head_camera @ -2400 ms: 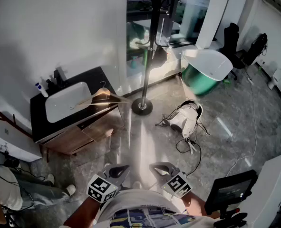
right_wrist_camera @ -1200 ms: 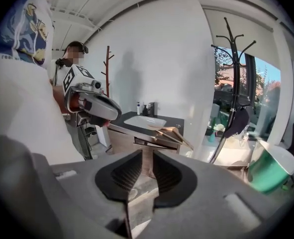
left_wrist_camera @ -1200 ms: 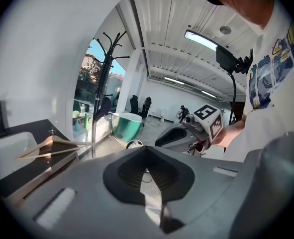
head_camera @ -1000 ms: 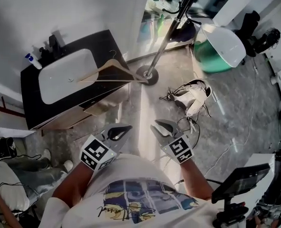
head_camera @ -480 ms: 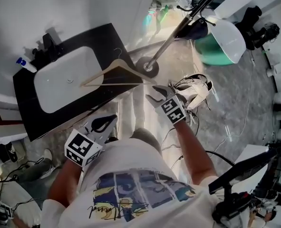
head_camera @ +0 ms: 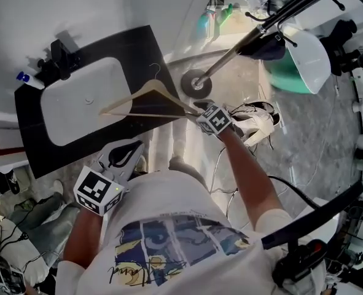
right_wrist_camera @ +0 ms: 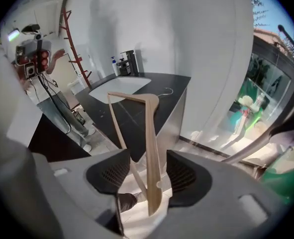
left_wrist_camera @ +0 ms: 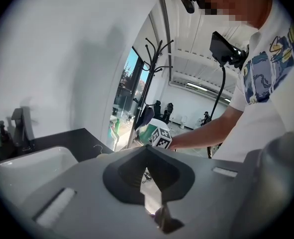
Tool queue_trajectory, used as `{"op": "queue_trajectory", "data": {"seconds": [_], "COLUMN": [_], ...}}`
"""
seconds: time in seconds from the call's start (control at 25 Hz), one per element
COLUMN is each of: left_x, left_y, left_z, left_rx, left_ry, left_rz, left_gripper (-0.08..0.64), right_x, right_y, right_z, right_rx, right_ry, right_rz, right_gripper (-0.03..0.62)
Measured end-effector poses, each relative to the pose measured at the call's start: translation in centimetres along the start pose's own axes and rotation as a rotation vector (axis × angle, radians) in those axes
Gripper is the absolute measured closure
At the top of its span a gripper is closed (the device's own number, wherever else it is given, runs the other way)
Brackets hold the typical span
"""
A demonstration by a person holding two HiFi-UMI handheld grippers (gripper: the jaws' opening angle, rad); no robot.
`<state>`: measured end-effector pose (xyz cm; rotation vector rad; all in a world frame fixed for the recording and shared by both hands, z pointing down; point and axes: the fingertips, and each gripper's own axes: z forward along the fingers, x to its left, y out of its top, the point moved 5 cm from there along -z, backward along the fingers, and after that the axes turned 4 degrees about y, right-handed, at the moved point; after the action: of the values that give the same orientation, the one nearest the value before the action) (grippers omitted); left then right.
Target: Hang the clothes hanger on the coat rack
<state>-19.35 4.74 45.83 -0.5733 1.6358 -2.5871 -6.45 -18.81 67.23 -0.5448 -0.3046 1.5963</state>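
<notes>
At counter [head_camera: 145,45] edge, right gripper [head_camera: 197,107], spread, now straddles hanger [head_camera: 145,95] end; left gripper [head_camera: 131,148] closed

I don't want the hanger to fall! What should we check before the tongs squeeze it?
1. Hanger end sits between the right tongs: ok.
2. Right tongs shut on the hanger: not ok, the jaws stand apart with gaps on both sides.
3. Left tongs out of the way: ok, shut, empty and held back by the body.
4. Hook free to lift: ok, it lies on bare counter, caught on nothing.
5. Free prong on the rack: ok, the top prongs look bare.
6. Grip will hold the hanger level: cannot tell, since it's only the tip.
</notes>
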Motion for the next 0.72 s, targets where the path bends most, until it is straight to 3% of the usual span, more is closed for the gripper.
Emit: {"op": "queue_trajectory", "data": {"seconds": [0.12, 0.28, 0.64, 0.72], "left_x": [0.0, -0.2, -0.8, -0.9], "left_y": [0.6, 0.8, 0.8, 0.8], "left_z": [1.1, 2.2, 3.5, 3.5], "left_rx": [0.005, 0.016, 0.021, 0.017], "left_ry": [0.029, 0.063, 0.143, 0.165], "left_rz": [-0.020, -0.046, -0.077, -0.082], "left_gripper": [0.558, 0.558, 0.558, 0.558], "right_x": [-0.8, -1.7, -1.6, -1.0], "right_y": [-0.4, -1.0, -2.8, -3.1], "right_z": [1.6, 3.0, 5.5, 5.6], "right_rx": [0.028, 0.008, -0.034, -0.050], "right_ry": [0.096, 0.248, 0.636, 0.720], "right_rz": [0.023, 0.123, 0.501, 0.559], "right_gripper": [0.370, 0.356, 0.358, 0.404]}}
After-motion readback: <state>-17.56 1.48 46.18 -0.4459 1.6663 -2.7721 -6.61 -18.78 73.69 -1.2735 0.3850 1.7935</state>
